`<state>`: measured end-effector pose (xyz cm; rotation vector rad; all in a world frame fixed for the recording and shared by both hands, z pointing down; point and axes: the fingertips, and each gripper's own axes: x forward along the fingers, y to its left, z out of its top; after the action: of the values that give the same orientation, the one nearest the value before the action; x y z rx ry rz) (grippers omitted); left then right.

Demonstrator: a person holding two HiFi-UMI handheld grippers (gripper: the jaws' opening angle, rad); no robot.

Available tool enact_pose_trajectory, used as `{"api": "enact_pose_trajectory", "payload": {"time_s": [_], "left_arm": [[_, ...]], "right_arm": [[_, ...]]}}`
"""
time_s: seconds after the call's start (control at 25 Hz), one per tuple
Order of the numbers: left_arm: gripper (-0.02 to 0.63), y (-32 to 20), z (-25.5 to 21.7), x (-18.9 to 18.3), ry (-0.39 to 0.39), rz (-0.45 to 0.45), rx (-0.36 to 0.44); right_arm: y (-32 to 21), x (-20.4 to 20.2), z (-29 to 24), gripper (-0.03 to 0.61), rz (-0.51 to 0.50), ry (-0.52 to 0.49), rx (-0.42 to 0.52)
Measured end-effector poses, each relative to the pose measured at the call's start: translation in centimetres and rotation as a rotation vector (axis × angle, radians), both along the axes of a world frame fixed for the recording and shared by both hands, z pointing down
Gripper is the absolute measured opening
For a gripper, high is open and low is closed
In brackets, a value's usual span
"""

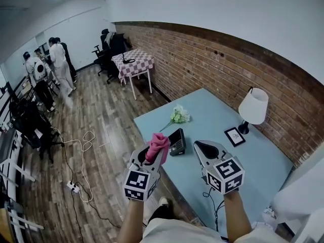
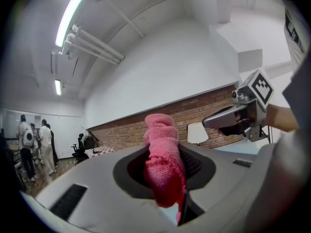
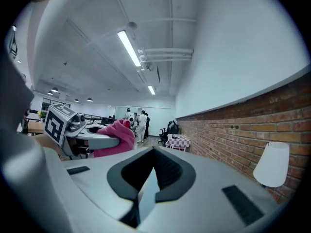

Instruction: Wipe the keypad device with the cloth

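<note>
Head view: the left gripper (image 1: 150, 161) has its fingers clamped on the pink cloth (image 1: 158, 145), the keypad device (image 1: 176, 142) lies on the blue table (image 1: 212, 115), and the right gripper (image 1: 201, 148) has its fingers pressed together, empty.

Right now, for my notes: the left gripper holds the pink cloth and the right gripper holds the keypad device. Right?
Half right. The left gripper holds the pink cloth, but the right gripper is shut on nothing, as the right gripper view shows; the keypad device lies on the blue table.
</note>
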<state>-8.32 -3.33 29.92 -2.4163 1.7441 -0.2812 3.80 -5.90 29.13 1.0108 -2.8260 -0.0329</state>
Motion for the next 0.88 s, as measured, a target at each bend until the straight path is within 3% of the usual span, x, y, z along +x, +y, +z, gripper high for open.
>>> {"api": "enact_pose_trajectory", "payload": {"time_s": [0.48, 0.88], "left_arm": [[0.132, 3.4, -2.4, 1.8, -0.045, 0.017, 0.030], [0.132, 2.9, -2.1, 2.3, -0.050, 0.018, 0.012]], "right_arm": [[2.4, 0.7, -1.7, 0.014, -0.009, 0.001, 0.047], [1.9, 0.9, -1.6, 0.014, -0.019, 0.009, 0.049]]}}
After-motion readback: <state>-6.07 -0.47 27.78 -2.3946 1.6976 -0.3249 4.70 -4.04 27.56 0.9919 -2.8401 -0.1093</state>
